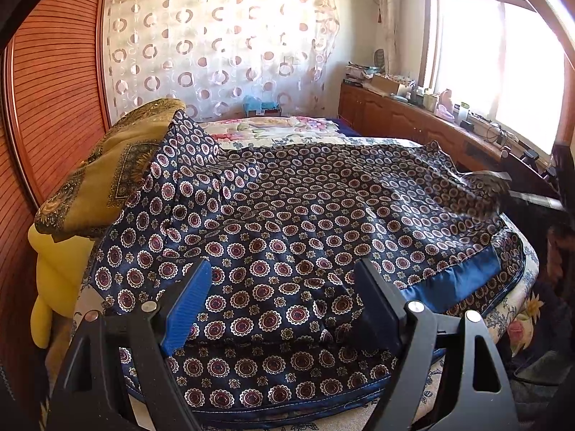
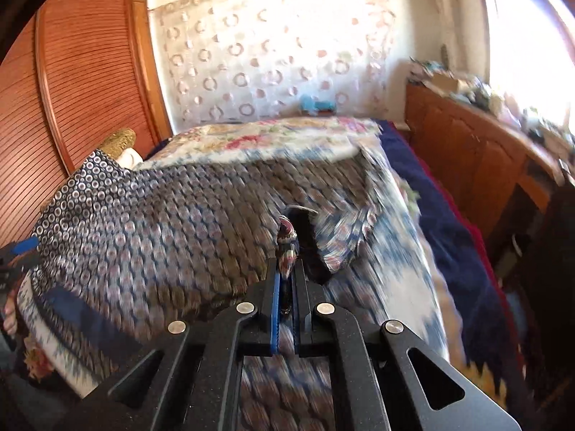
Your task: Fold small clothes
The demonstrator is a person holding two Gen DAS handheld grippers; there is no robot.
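A dark navy garment (image 1: 287, 197) printed with round medallions lies spread over the bed, with a plain blue hem band (image 1: 452, 283) at the near right. My left gripper (image 1: 284, 267) hangs just above its near edge, open wide, nothing pinched between the blue pad (image 1: 190, 305) and the black finger (image 1: 381, 301). In the right wrist view the same garment (image 2: 161, 222) is blurred. My right gripper (image 2: 287, 265) is shut on a pinched fold of it (image 2: 286, 240), which rises between the jaws. The left gripper's blue pad (image 2: 23, 246) shows at the left edge.
A mustard patterned cloth (image 1: 107, 168) lies over a yellow cushion (image 1: 61, 273) at the bed's left. A slatted wooden wardrobe (image 1: 54, 89) stands left. A floral bedcover (image 1: 280, 129) lies beyond. A cluttered wooden cabinet (image 1: 413, 115) runs under the window at right.
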